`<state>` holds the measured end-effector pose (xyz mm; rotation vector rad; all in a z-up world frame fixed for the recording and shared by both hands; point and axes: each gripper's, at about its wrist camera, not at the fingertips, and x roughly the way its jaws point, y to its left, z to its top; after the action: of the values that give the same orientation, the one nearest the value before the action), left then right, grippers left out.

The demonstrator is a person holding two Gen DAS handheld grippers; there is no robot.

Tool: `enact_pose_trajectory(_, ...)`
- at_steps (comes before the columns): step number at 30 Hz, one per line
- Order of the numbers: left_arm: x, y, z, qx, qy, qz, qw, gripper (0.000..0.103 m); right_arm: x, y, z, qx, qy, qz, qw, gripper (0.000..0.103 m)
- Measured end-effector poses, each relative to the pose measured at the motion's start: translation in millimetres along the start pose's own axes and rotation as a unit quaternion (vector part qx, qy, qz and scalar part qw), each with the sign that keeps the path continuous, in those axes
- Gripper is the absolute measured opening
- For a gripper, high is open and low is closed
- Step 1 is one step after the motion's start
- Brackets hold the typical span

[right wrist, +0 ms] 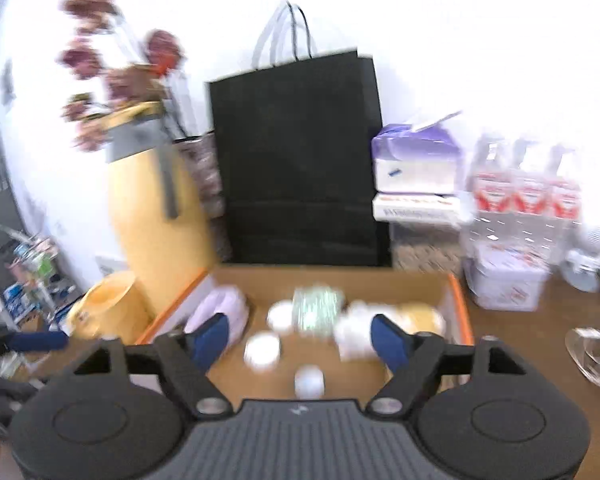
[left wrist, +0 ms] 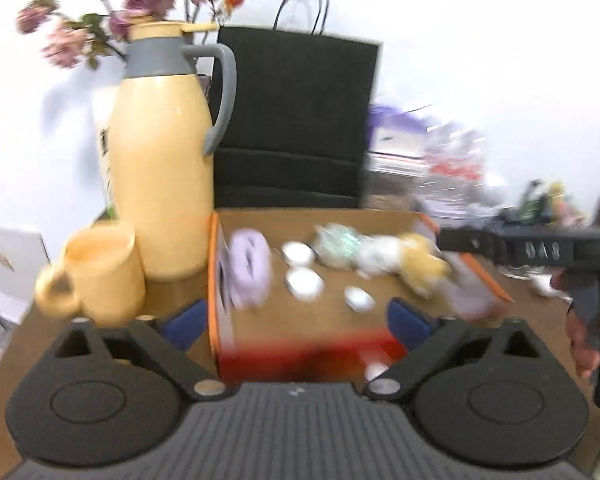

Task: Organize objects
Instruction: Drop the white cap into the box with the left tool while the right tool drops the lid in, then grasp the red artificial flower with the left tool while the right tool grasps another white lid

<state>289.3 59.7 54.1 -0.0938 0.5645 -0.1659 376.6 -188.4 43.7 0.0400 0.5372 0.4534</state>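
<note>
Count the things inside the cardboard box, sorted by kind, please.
Small round white tins: 3
Lilac looped cable: 1
Yellow and white plush toy: 1
Shiny greenish crumpled packet: 1
Total: 6

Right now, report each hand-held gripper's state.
Left hand-held gripper: open, holding nothing.
Right hand-held gripper: open, holding nothing.

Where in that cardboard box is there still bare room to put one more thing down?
Inside the cardboard box, the bare floor is the near strip, in front of the small white tins. The far half is crowded: purple item at left, shiny packet in the middle, plush toy at right. Outside, the brown table right of the box looks free.
</note>
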Motion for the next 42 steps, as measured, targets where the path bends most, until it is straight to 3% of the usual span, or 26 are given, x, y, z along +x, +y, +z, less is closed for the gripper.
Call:
enact_pose_trajectory(4, -80, -17, -64, -0.030, -0.021, -0.001, 0.9993, 0.103, -92, -1, -72, 0.004, -0.005, -0.008, 1.000, 0.082)
enact_pose_trajectory(6, -117, -30, -97, -0.009, -0.048, 0.006, 0.9988, 0.103, -138, 5, -112, 0.009, -0.009, -0.019, 1.000, 0.084)
enact_pose_trajectory(8, -144, -42, -125, 0.009, -0.047, 0.019, 0.9987, 0.103, -190, 10, -159, 0.035, 0.012, -0.010, 0.999, 0.084)
enact_pose_trajectory(13, -173, -37, -151, -0.004, -0.026, 0.018, 0.9995, 0.103, -244, 11, -194, 0.046, 0.020, -0.036, 0.998, 0.084)
enact_pose_trajectory(16, -182, -38, -150, 0.008, -0.040, 0.036, 0.9985, 0.103, -278, 14, -200, 0.025, 0.009, -0.067, 0.997, 0.084)
enact_pose_trajectory(22, -206, -48, -159, 0.022, -0.078, 0.009, 0.9966, 0.103, -313, 17, -201, 0.003, -0.022, -0.093, 0.995, 0.086)
enact_pose_trajectory(27, -195, -49, -162, 0.021, -0.066, 0.006, 0.9976, 0.103, -294, 17, -206, 0.008, -0.008, -0.078, 0.997, 0.086)
enact_pose_trajectory(31, -159, -45, -158, 0.004, -0.032, 0.005, 0.9995, 0.103, -257, 20, -205, 0.002, 0.007, -0.067, 0.998, 0.085)
enact_pose_trajectory(35, -115, -52, -142, 0.026, -0.032, 0.003, 0.9992, 0.103, -213, 22, -193, -0.002, 0.020, -0.047, 0.999, 0.083)
enact_pose_trajectory(40, -45, -56, -112, 0.031, -0.018, 0.008, 0.9993, 0.101, -153, 26, -169, -0.020, 0.025, -0.021, 0.999, 0.072)
enact_pose_trajectory(42, -21, -53, -99, 0.029, -0.014, -0.006, 0.9994, 0.093, -116, 27, -161, -0.025, 0.041, -0.007, 0.999, 0.063)
